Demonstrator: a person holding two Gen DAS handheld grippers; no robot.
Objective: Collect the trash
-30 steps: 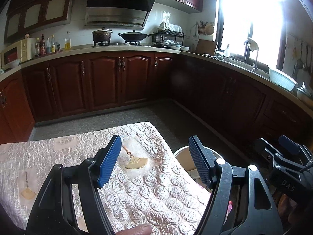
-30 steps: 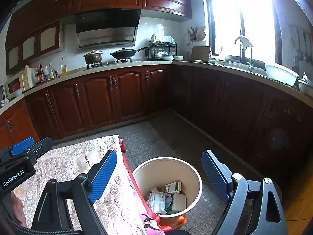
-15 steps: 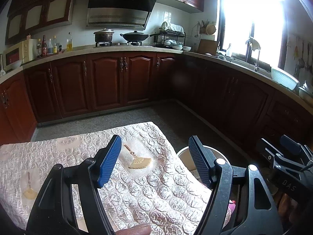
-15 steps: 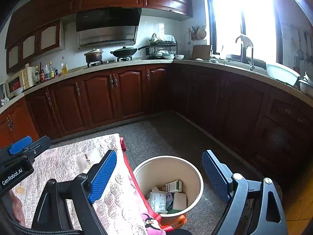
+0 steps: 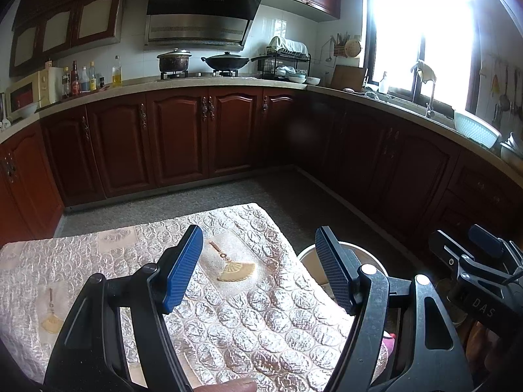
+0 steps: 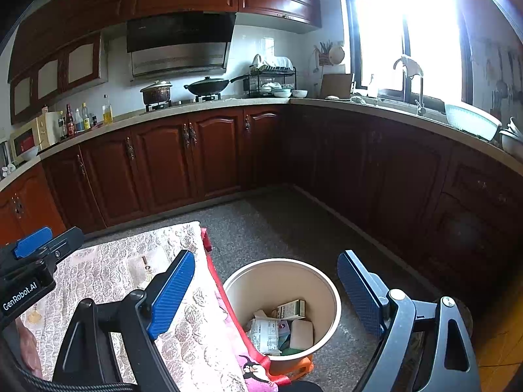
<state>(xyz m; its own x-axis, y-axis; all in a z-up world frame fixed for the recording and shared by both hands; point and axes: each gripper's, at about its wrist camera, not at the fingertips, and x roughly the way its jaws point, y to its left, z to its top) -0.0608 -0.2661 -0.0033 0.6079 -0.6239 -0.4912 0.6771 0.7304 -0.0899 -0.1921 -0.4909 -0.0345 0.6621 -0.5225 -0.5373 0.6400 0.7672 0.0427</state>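
**Item: trash collection, both tools idle, bin loaded**

Left gripper (image 5: 258, 268): jaws apart, empty, above the quilted table cover (image 5: 248, 320).
Right gripper (image 6: 264, 294): jaws apart, empty, over the table edge.
Trash bin (image 6: 330, 297): on the floor just beside the table, holding cartons and wrappers (image 6: 281, 323).
Change over the last second: slight camera drift only; nothing picked up.
Judgement: no loose trash visible; collection appears finished.
Beyond: cabinets, stove.

A round cream bin (image 6: 330, 307) stands upright on the floor beside the table — cartons and wrappers (image 6: 278, 326) piled inside.
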